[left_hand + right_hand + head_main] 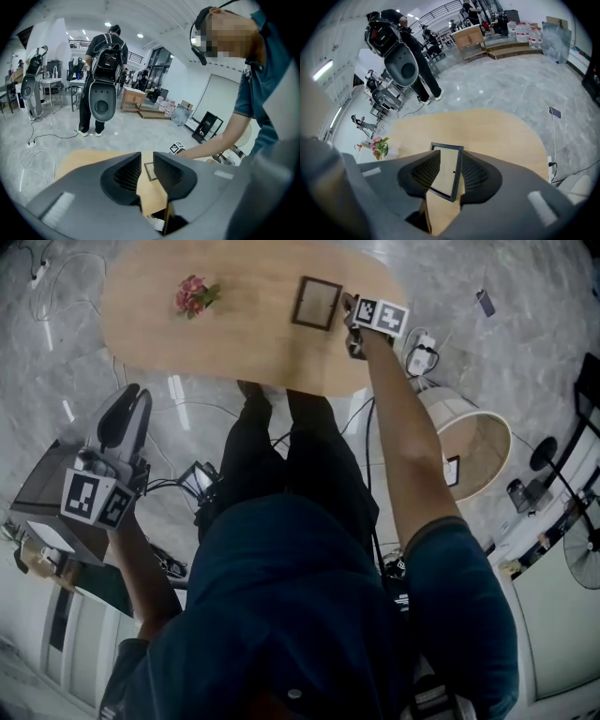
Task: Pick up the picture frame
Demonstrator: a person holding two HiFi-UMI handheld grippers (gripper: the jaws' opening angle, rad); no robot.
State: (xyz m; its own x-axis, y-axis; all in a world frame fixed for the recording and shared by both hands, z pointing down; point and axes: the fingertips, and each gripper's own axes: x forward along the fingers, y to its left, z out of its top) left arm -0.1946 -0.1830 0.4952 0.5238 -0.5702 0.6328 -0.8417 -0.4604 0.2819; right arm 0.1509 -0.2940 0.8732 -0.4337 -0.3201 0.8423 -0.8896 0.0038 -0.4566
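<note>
1. We hold the right gripper point(353, 324) at the right end of the table point(234, 343), its jaws spread, with the frame point(316, 303) showing in the gap between them. In the right gripper view the frame's dark right edge runs close along the right jaw. We see no firm pinch yet, and we cannot tell whether either pad touches it.

2. The frame appears to lie flat on the wood toward the table's right end, well apart from the flowers point(194, 294) on the left.

3. Our left gripper point(128, 418) hangs low and off the table by our left side. Its jaws stand slightly apart and hold nothing.

4. We judge the grasp not yet made. The next move is to shut the right jaws on the frame's edge and lift.

5. What could go wrong:
   - Only a narrow border may be caught, so the frame could swing down or slip free as it rises.
   - If one jaw meets the frame first, it may push the frame across the smooth top instead of trapping it.
   - A jaw tip driven too low could jam against the wood.
   - A hard squeeze might stress the pane, if the frame has one.
</note>
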